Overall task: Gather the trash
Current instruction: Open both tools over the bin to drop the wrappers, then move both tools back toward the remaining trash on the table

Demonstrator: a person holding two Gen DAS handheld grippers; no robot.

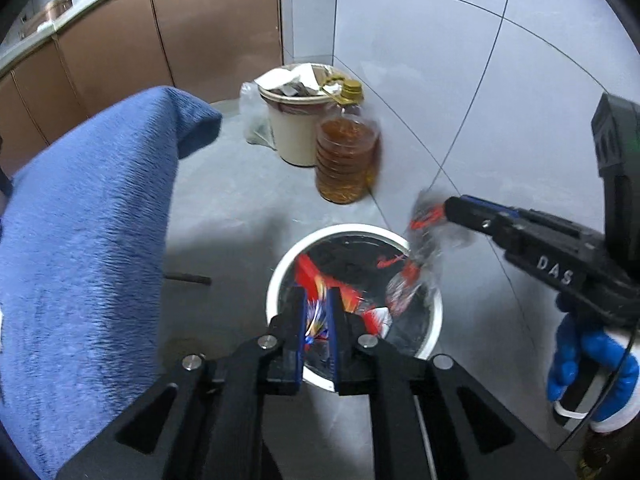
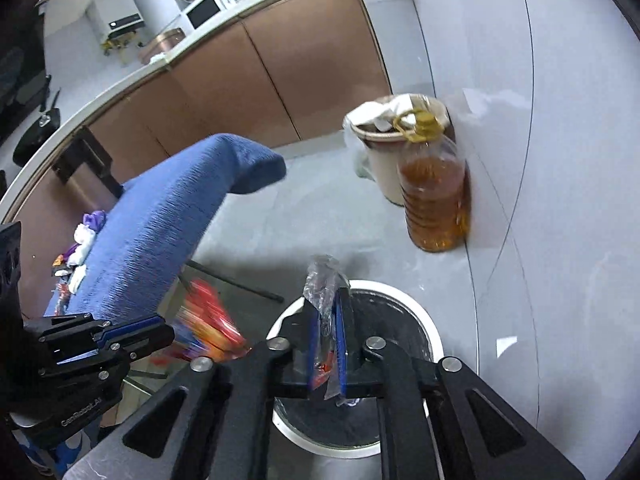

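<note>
A white-rimmed trash bin (image 1: 276, 280) with a black liner stands on the grey floor below both grippers; it also shows in the right wrist view (image 2: 424, 328). My left gripper (image 1: 318, 300) is shut on a red and orange snack wrapper (image 1: 310, 276) above the bin; the wrapper appears blurred in the right wrist view (image 2: 212, 320). My right gripper (image 2: 326, 312) is shut on a clear plastic wrapper with red print (image 2: 320, 280), held over the bin's rim; the same wrapper hangs from it in the left wrist view (image 1: 416, 256).
A blue cloth-covered surface (image 1: 88, 240) rises at the left, with more wrappers and scraps (image 2: 80, 248) on it. A beige bin full of paper (image 1: 296, 120) and a large oil bottle (image 1: 346, 156) stand by the tiled wall. Brown cabinets run behind.
</note>
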